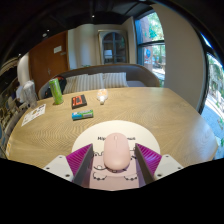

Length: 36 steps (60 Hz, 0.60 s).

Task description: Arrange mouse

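Between the fingers of the gripper [117, 166], on a white mat [150, 141] at the near edge of the round wooden bench [150, 110], lies a pale pinkish mouse [117, 151]. The magenta pads [82, 158] flank it on both sides, very close to its body, but whether they press on it or only stand about it cannot be told from this view. The mouse rests on the mat with its rounded back upward; no brand mark or lettering can be read on it.

Beyond the mat the bench top is open bare wood across its middle and out to its right edge. Farther off, toward the left, lies a small green box [82, 115] with a dark flat item on top of it; any print on them is too small to read. A green can [57, 92] stands upright near the far left edge, and a small white cup-like thing [101, 97] stands near the far edge. A sheet of printed paper [33, 114] lies by the left rim, its text illegible.

Behind the bench stands a couch [100, 78], and beyond it a wooden door [48, 58] and windows [152, 40].
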### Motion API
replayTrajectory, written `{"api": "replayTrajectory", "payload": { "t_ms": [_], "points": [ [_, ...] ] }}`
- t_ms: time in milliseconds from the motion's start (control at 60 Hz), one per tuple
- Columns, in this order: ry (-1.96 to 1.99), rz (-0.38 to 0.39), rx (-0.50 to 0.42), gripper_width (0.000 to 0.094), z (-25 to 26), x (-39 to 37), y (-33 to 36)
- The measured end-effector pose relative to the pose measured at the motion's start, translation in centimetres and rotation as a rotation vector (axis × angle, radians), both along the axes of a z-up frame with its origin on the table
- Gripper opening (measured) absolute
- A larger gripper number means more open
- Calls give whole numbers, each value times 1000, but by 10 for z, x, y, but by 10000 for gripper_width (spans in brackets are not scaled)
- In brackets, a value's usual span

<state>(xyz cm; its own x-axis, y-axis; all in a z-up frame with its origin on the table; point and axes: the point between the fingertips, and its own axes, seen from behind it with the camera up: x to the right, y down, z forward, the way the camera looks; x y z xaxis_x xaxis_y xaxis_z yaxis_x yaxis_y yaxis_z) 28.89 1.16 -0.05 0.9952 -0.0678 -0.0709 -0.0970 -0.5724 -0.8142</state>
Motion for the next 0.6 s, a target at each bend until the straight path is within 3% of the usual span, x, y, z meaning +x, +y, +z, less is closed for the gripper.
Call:
{"api": "replayTrajectory", "payload": {
  "t_ms": [33, 300, 600],
  "points": [
    [12, 1, 21, 834, 5, -2, -3],
    [95, -28, 143, 840, 60, -2, -77],
    [179, -114, 184, 842, 48, 32, -173]
  ]
}}
